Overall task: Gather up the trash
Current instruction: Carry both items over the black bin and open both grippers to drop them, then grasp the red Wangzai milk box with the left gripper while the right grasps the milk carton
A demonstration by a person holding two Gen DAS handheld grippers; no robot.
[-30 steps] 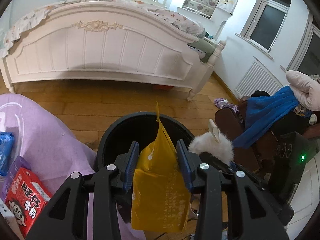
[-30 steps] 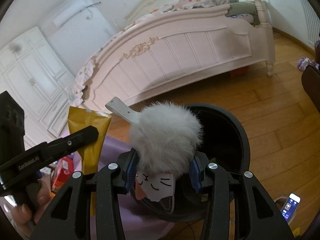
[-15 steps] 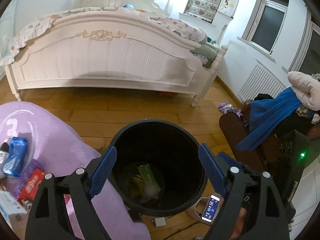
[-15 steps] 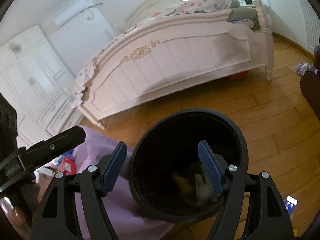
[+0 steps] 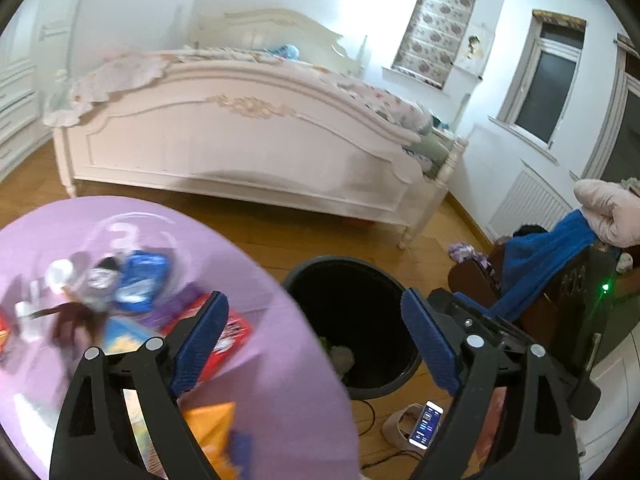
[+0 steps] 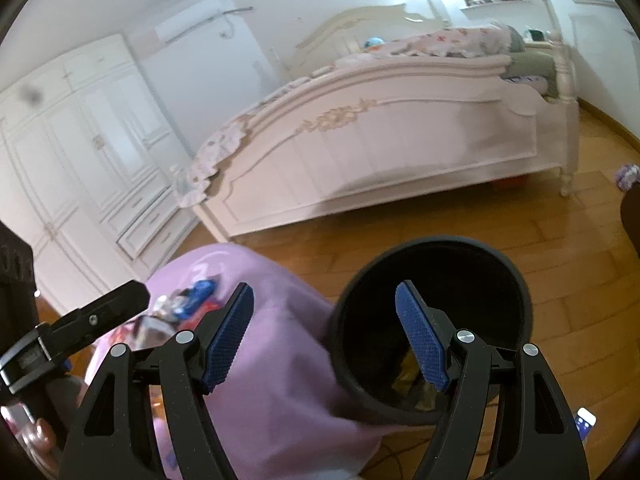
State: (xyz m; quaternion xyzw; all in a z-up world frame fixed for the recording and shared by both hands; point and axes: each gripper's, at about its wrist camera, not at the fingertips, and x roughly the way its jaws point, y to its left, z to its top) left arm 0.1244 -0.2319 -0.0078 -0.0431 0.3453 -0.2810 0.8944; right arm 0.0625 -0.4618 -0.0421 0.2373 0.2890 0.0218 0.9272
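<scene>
Both tools are empty. The left hand-held gripper (image 5: pixel 314 342) has its blue pads wide apart and opening a little further, with nothing between them; the right hand-held gripper (image 6: pixel 324 338) also stands wide apart and grips nothing. The black bin (image 5: pixel 352 320) sits on the wooden floor at lower centre of the left view, just beside the edge of the purple-covered desk (image 5: pixel 276 396), with some scraps lying in its bottom. What remains to collect lies on the desk, at lower left of that frame: a blue packet (image 5: pixel 138 282), a red box (image 5: pixel 226 338) partly behind the left pad, an orange wrapper (image 5: pixel 212 430) directly under the tool, and a blurred dark and white heap further left that I cannot name with any confidence. So the trash lies to the left of and slightly below the left tool, away from the bin. In the right view the same clutter (image 6: pixel 192 304) shows only at the left of the frame, beyond that tool's left pad, while the bin (image 6: pixel 504 280) fills its lower right. I judge the left hand nearer the trash. The red box seems to run diagonally, its long axis rising toward the upper left.
</scene>
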